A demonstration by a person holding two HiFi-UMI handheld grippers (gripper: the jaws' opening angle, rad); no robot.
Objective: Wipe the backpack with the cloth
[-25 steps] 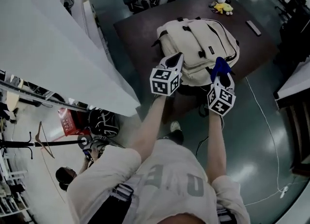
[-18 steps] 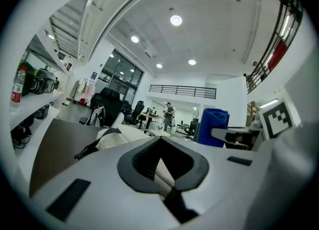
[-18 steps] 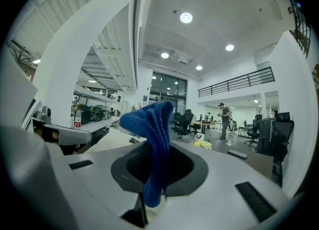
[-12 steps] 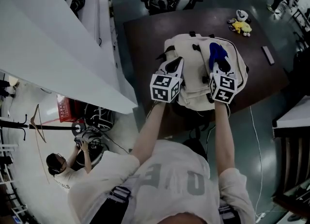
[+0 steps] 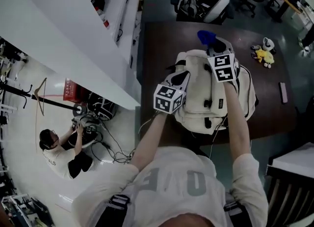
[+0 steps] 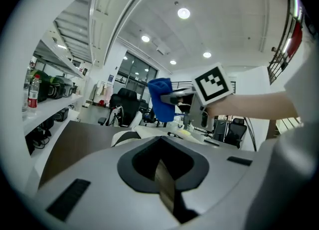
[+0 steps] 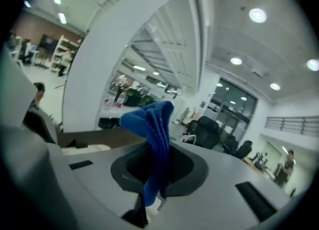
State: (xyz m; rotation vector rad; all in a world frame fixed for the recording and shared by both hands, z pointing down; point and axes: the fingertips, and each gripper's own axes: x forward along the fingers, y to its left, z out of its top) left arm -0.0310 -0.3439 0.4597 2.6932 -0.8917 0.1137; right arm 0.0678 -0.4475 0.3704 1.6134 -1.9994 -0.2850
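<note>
A cream backpack (image 5: 213,98) lies flat on a dark brown table (image 5: 157,44). My right gripper (image 5: 214,46) hangs over the backpack's far end, shut on a blue cloth (image 5: 206,37). In the right gripper view the cloth (image 7: 155,134) stands bunched up out of the closed jaws (image 7: 154,196). My left gripper (image 5: 180,77) is at the backpack's left side, its jaws shut (image 6: 167,194). A thin tan strip shows in their seam; I cannot tell what it is. The left gripper view also shows the right gripper (image 6: 175,96) and the cloth (image 6: 160,100) above the backpack (image 6: 124,137).
A yellow plush toy (image 5: 267,54) and a dark flat bar (image 5: 283,92) lie on the table's right part. A white counter (image 5: 68,39) runs along the left. Office chairs (image 5: 206,5) stand beyond the table. A person (image 5: 56,147) crouches on the floor at the left beside a red crate (image 5: 73,91).
My right gripper has carried the blue cloth from the backpack's near edge across it to its far end. The left gripper has stayed at the backpack's left side.
</note>
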